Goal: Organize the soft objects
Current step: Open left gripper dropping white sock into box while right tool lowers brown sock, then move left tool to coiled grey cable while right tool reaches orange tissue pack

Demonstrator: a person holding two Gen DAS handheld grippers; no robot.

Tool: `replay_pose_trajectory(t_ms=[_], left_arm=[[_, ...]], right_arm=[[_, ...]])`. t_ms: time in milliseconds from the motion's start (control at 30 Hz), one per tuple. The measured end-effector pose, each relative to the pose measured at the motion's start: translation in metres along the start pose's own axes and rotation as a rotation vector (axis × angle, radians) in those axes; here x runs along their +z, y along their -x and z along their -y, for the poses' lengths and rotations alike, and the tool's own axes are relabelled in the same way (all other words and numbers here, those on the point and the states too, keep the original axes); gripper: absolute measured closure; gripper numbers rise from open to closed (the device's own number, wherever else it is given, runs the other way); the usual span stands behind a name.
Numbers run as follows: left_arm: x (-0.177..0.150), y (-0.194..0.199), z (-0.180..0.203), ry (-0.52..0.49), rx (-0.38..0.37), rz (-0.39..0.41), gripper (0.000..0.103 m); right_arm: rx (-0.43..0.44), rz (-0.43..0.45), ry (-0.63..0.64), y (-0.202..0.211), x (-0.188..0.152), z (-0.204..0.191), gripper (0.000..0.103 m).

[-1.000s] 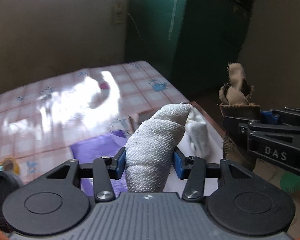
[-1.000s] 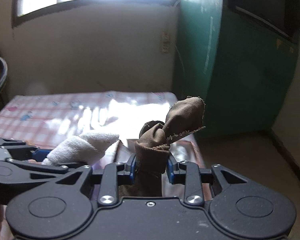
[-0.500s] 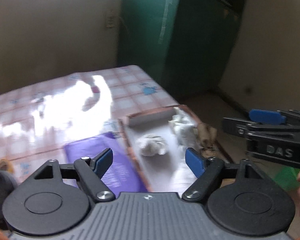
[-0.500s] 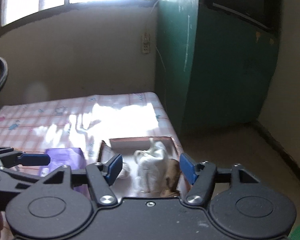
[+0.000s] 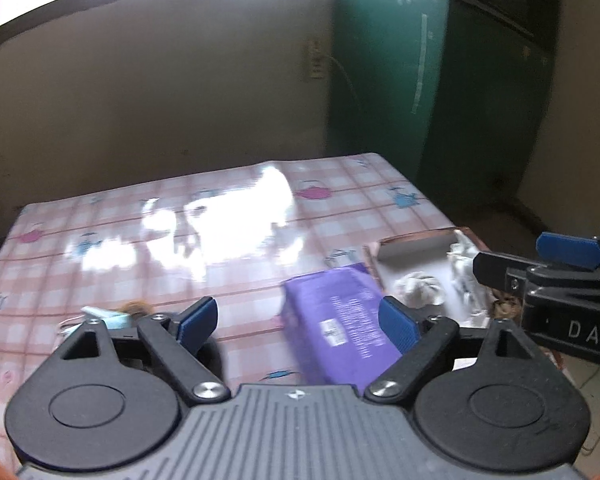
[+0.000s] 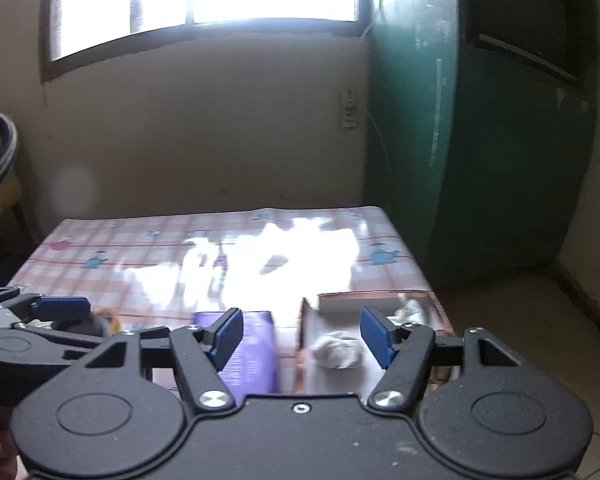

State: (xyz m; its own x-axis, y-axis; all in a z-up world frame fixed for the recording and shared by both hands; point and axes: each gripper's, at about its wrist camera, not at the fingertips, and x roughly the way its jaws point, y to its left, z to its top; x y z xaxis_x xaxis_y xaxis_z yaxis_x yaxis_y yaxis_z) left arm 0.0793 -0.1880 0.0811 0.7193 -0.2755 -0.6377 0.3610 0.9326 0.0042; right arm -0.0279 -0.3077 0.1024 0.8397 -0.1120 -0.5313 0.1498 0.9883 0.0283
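A shallow cardboard box (image 5: 414,245) (image 6: 370,300) sits at the table's right edge. In it lie a white rolled cloth (image 5: 420,293) (image 6: 337,353), another white cloth (image 5: 462,268) (image 6: 410,308) and a brown cloth (image 5: 506,306), partly hidden. My left gripper (image 5: 298,324) is open and empty above the table, left of the box. My right gripper (image 6: 301,336) is open and empty, above the box's near left side; it also shows in the left wrist view (image 5: 560,276).
A purple packet (image 5: 340,320) (image 6: 248,352) lies beside the box on the pink checked tablecloth (image 5: 180,232). A small blue and orange clutter (image 5: 112,314) lies at the near left. A green cabinet (image 6: 480,140) stands right of the table.
Both grippers opened and let the white and brown cloths drop into the box. Both have since pulled back and up, the left one swinging left.
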Motion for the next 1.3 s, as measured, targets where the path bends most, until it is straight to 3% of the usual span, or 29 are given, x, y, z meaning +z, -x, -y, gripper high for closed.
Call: replay_pose_trajectory(t_ms=[733, 1300], left_arm=[[-0.038, 0.050, -0.111, 0.162, 0.137, -0.013, 0.013], [-0.060, 0.058, -0.162, 0.231, 0.182, -0.016, 0.012]], right_arm=[[0.192, -0.028, 0.114, -0.005, -0.007, -0.126, 0.026], [0.282, -0.054, 0.171, -0.009, -0.017, -0.180, 0.026]])
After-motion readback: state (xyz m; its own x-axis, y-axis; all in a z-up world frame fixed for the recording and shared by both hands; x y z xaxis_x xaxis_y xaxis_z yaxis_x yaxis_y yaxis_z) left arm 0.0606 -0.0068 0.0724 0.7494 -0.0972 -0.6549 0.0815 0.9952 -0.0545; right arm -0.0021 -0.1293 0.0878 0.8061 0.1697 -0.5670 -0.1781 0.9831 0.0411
